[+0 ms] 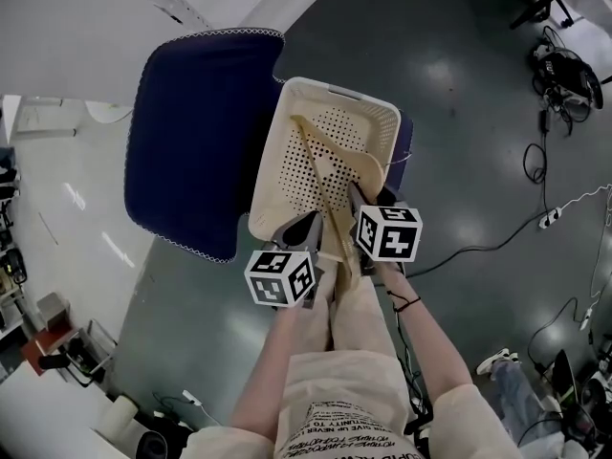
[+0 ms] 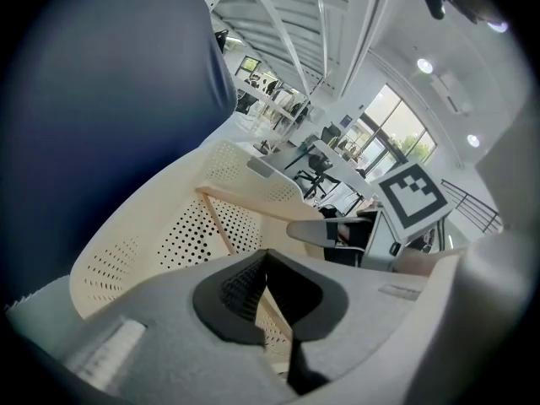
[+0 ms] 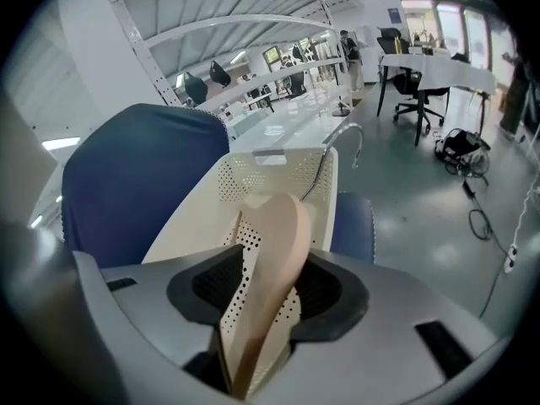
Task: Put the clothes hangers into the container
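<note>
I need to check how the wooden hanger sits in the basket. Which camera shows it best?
The head view: the wooden hanger shows nearly whole, mostly inside the basket. The right gripper view gives one broad arm up close; the left gripper view only its thin bar.

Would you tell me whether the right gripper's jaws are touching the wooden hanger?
Cannot tell. In the right gripper view the wooden hanger stands between the open jaws, clear of one but covering the other.

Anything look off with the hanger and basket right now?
The wooden hanger is only partly in the cream basket: it lies tilted, its near end jutting over the near rim, between the right hand-held gripper's parted jaws.
</note>
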Demonstrator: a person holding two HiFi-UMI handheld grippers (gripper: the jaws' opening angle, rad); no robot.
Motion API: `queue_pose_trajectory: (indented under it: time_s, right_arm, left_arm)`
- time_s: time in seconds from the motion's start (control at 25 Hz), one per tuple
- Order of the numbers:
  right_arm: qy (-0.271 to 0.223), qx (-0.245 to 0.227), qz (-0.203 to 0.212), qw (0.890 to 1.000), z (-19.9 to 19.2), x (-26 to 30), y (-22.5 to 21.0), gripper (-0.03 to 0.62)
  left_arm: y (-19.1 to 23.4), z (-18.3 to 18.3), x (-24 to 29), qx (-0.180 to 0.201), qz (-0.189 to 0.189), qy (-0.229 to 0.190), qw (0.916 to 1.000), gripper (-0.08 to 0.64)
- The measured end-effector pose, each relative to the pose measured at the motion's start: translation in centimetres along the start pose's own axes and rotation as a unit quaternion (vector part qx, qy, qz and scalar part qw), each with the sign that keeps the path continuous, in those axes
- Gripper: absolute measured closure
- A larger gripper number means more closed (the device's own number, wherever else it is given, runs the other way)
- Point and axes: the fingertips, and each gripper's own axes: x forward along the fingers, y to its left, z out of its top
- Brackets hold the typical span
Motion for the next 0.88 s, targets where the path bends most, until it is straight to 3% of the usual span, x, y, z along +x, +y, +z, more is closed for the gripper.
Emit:
queue_pose_trajectory:
  time_s: [0.2, 0.44, 0.8, 0.88]
  right_arm:
    - [-0.024, -0.016, -0.059, 0.998, 0.2, -1.0, -0.9, 0.384]
    - [-0.034, 0.003, -0.106, 0.994, -0.1, -1.6, -2.3, 0.351]
    - [-0.041, 0.039, -0.090, 0.994, -0.4, -2.3, -2.9, 0.351]
    - [-0.051, 0.042, -0.083, 0.994, -0.2, -3.2, -2.9, 0.380]
  left_arm:
    - [-0.1, -0.1, -0.1, 0.002, -0.001, 0.002, 1.0000, 0.538]
    - [-0.1, -0.1, -0.1, 0.003, -0.001, 0.001, 1.0000, 0.538]
    - [-0.3, 0.4, -0.4, 0.011, -0.008, -0.005, 0.9999, 0.538]
    - [-1.0, 0.7, -1.0, 0.025, -0.018, -0.005, 0.9995, 0.538]
